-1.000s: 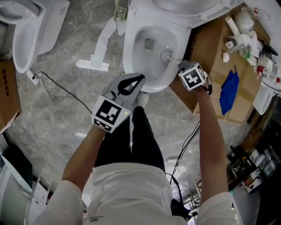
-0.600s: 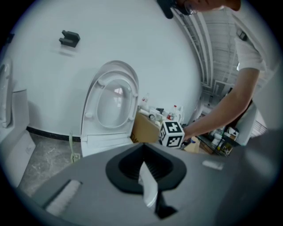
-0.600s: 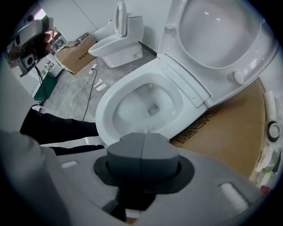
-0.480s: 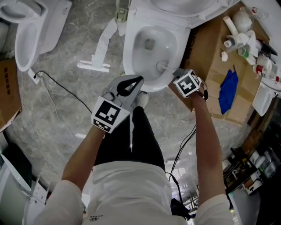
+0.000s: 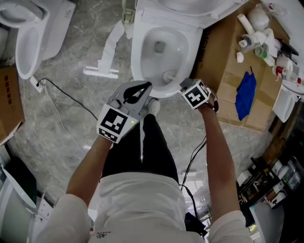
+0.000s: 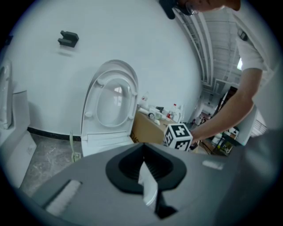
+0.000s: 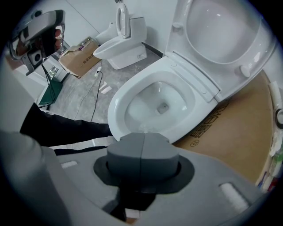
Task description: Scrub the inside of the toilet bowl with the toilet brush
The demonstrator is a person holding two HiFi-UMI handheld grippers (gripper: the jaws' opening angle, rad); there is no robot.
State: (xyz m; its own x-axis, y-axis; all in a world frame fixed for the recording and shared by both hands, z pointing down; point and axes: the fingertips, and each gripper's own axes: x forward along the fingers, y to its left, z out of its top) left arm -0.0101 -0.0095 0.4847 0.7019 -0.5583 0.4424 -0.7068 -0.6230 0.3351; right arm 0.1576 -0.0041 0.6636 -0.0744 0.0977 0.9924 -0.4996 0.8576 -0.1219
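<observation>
The white toilet bowl stands open at the top of the head view, its lid raised. The toilet brush's head rests inside the bowl against the near part of the rim. My right gripper is shut on the brush's handle just outside that rim. In the right gripper view, the shut right gripper hides most of the brush in front of the bowl. My left gripper hovers shut and empty beside the bowl's front, seen close up.
A second toilet stands at the far left, with a black cable on the marble floor. White bracket pieces lie left of the bowl. A cardboard sheet on the right carries a blue cloth and bottles. A person's black trouser leg is below.
My right gripper has slid left and nearer along the rim, dragging the brush head from the bowl's right side to its front. The left gripper has barely shifted.
</observation>
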